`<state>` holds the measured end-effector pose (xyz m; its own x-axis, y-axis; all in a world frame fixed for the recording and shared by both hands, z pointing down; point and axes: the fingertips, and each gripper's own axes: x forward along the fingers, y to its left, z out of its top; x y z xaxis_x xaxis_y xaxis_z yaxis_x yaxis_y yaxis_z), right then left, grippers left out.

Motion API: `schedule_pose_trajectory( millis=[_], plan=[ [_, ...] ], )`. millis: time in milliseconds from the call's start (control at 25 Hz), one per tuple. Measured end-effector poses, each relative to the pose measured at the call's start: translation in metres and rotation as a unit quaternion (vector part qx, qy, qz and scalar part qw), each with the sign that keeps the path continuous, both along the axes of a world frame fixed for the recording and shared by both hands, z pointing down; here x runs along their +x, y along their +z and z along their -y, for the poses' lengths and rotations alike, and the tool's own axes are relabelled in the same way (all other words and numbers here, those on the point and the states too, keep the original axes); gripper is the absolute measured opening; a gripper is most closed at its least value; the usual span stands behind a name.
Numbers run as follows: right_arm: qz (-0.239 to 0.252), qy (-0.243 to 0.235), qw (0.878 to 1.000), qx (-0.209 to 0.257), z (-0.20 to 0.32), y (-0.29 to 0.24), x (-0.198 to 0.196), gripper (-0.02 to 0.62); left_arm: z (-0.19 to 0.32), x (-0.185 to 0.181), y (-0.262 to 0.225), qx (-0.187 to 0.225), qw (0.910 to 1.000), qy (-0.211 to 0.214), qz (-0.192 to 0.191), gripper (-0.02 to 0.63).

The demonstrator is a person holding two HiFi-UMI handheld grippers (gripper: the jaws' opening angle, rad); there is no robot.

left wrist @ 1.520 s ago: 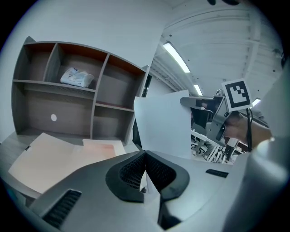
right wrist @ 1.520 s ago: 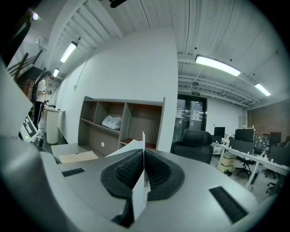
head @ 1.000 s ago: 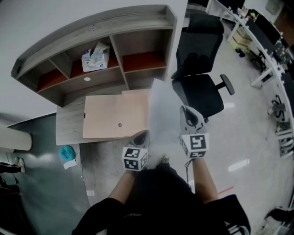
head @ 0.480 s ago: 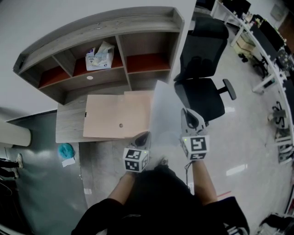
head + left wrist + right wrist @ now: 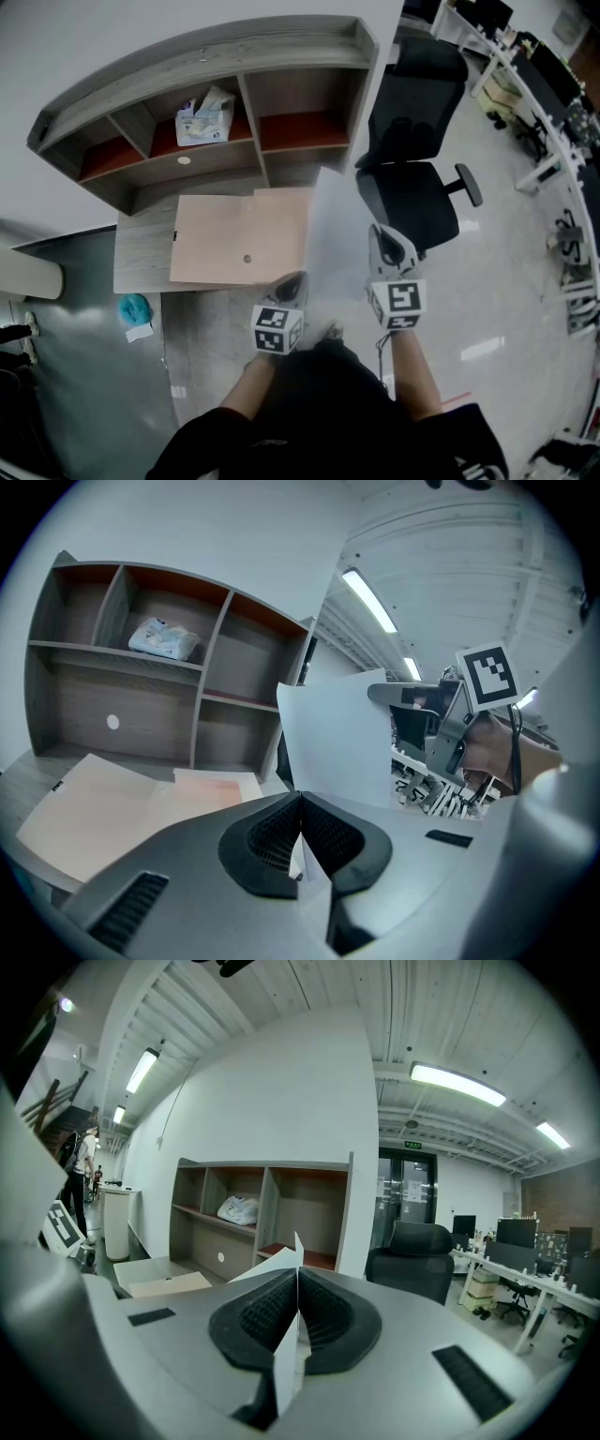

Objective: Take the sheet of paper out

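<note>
A white sheet of paper (image 5: 336, 234) hangs upright in the air between my two grippers, off the desk's right end. My left gripper (image 5: 292, 284) is shut on its lower left edge, and the sheet (image 5: 337, 742) rises from between the pads. My right gripper (image 5: 384, 246) is shut on the right edge, where the sheet (image 5: 286, 1358) shows edge-on in the closed jaws. An opened tan folder (image 5: 239, 236) lies flat on the desk (image 5: 141, 255), to the left of the sheet.
A grey shelf unit (image 5: 206, 103) stands at the back of the desk, with a pack of tissues (image 5: 200, 120) in one compartment. A black office chair (image 5: 417, 178) stands right of the desk. A teal object (image 5: 135, 308) lies on the floor at the left.
</note>
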<state>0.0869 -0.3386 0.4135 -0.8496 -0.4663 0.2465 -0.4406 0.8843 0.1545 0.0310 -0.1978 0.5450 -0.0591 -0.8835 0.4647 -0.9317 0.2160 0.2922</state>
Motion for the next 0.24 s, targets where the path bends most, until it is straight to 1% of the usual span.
schedule_pose_trajectory(
  millis=[240],
  plan=[
    [0.002, 0.011, 1.0, -0.007, 0.0033, 0.0005, 0.0022, 0.015, -0.0023, -0.0037, 0.0006, -0.002, 1.0, -0.002, -0.003, 0.044]
  ],
)
